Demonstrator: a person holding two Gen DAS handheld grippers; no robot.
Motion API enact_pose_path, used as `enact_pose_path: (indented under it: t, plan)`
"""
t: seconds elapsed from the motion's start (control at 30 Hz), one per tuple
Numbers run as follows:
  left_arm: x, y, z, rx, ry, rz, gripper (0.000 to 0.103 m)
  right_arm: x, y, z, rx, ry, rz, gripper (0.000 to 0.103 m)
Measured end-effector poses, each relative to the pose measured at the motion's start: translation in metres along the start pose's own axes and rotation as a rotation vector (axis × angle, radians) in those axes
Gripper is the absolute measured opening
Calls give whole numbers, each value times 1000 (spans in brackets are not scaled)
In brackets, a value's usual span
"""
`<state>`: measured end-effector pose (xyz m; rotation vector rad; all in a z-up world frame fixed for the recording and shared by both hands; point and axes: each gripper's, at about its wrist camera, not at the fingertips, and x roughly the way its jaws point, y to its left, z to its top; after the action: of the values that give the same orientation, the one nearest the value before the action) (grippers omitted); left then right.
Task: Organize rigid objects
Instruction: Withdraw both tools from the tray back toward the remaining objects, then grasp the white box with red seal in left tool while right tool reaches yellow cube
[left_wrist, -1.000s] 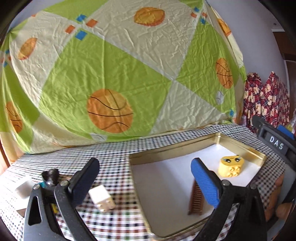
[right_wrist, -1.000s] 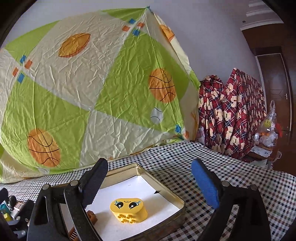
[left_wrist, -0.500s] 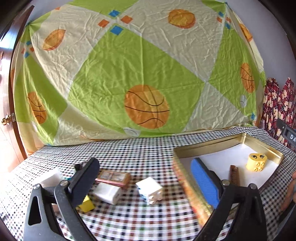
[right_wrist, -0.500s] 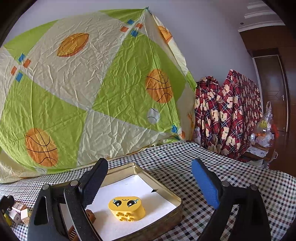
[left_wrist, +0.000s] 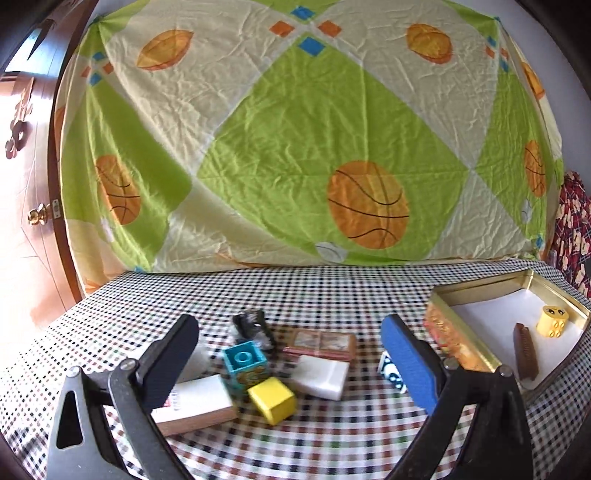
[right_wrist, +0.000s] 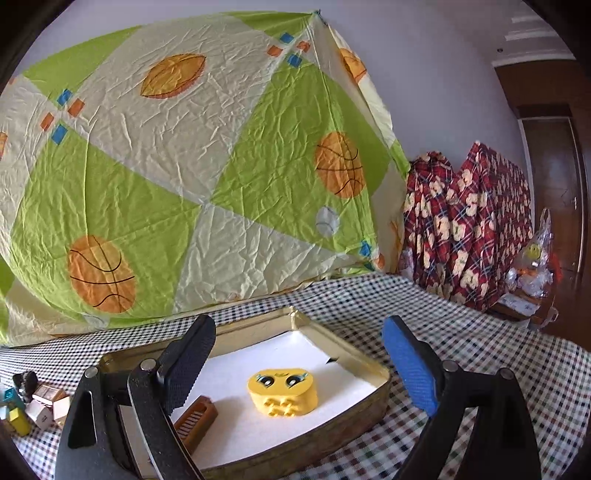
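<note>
My left gripper (left_wrist: 291, 354) is open and empty, just above a cluster on the checked cloth: a yellow cube (left_wrist: 272, 399), a teal block (left_wrist: 245, 362), a white box (left_wrist: 322, 376), a flat white-and-tan box (left_wrist: 195, 404), a brown picture tile (left_wrist: 320, 342), a black clip (left_wrist: 253, 326) and a blue-white cube (left_wrist: 390, 373) half hidden by the blue finger. My right gripper (right_wrist: 297, 365) is open and empty over the gold tin tray (right_wrist: 364, 360), which holds a yellow face brick (right_wrist: 282, 392) and a brown ridged piece (right_wrist: 195, 419).
The tray (left_wrist: 445, 339) lies right of the cluster in the left wrist view. A green and cream sheet (left_wrist: 295, 147) hangs behind the table. Red patterned fabric (right_wrist: 465, 225) stands at the far right. The cluster (right_wrist: 33, 402) shows at the left in the right wrist view.
My left gripper has swung left, away from the tray, and now faces the cluster of blocks. My right gripper has stayed nearly still over the tray.
</note>
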<state>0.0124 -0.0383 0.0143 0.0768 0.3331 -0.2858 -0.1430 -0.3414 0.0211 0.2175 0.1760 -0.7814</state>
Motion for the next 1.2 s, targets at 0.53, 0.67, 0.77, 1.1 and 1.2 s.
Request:
enact_pose_path:
  t: [0.53, 0.67, 0.77, 1.1, 1.2]
  plan:
    - [-1, 94, -5, -102, 55, 84, 101, -37, 113, -28, -129, 49, 234, 93]
    - [-1, 108, -7, -112, 84, 95, 101, -46, 144, -36, -137, 69, 312, 93]
    - [0, 118, -8, -124, 107, 105, 101, -52, 167, -41, -164, 92, 371, 93]
    - [8, 105, -13, -9, 189, 134, 100, -70, 216, -54, -256, 110, 484, 93]
    - [25, 93, -16, 41, 278, 129, 97, -76, 220, -55, -275, 85, 491, 93]
